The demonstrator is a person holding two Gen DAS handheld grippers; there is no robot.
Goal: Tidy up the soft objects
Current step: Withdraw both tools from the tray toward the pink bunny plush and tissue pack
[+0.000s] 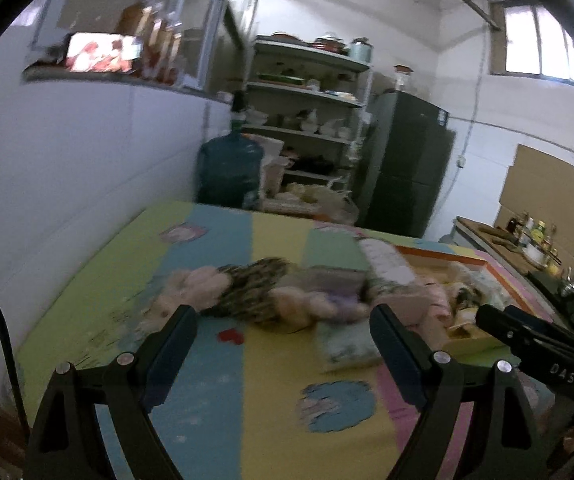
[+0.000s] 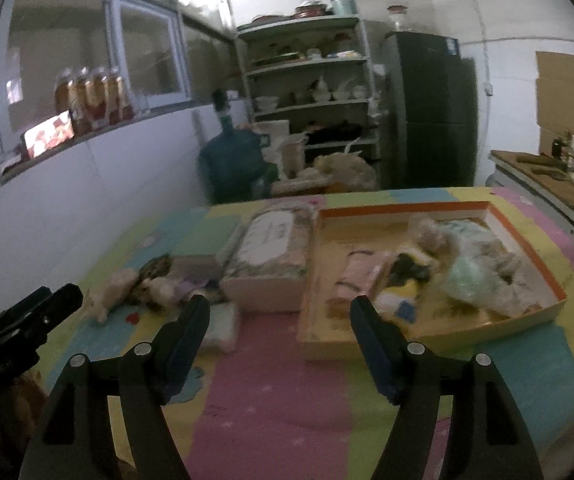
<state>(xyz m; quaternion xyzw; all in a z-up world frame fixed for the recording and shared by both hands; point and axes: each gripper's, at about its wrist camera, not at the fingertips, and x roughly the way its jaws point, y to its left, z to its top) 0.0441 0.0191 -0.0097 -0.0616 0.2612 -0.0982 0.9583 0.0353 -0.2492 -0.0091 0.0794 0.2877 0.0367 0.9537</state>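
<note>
Tabletop (image 2: 279, 392) covered by striped play mat in pink, yellow, blue and green. Left hand-held gripper (image 1: 283, 316): fingers spread wide apart, nothing between them, held above mat near front edge. Right hand-held gripper (image 2: 279, 308): fingers likewise spread apart, clamped on nothing, raised over pink stripe.

Soft objects, two groups:
- Plush toys (image 1: 255, 292) lying loose on mat ahead of left hand-held gripper; pale pink plush pieces mixed with dark patterned fabric, outlines blurred. Same cluster (image 2: 143, 284) seen at left in right wrist view.
- Soft items (image 2: 459, 268) piled inside orange-rimmed shallow box (image 2: 527, 240): pale green and grey cloth, a dark-and-yellow toy, a pink folded piece at left part of box. Individual types hard to tell through blur.

Orange-rimmed shallow box resting flat on mat, on right portion of tabletop. White rectangular package (image 2: 271, 256) just beside box on its left side, between box and plush toys. Small pale folded pad (image 2: 223, 324) on mat in front of package, near left finger of right hand-held gripper.

Background: metal shelving rack (image 2: 311, 68) with dishes, dark refrigerator (image 2: 431, 108) beside it, blue water jug (image 2: 231, 160) on floor by wall
</note>
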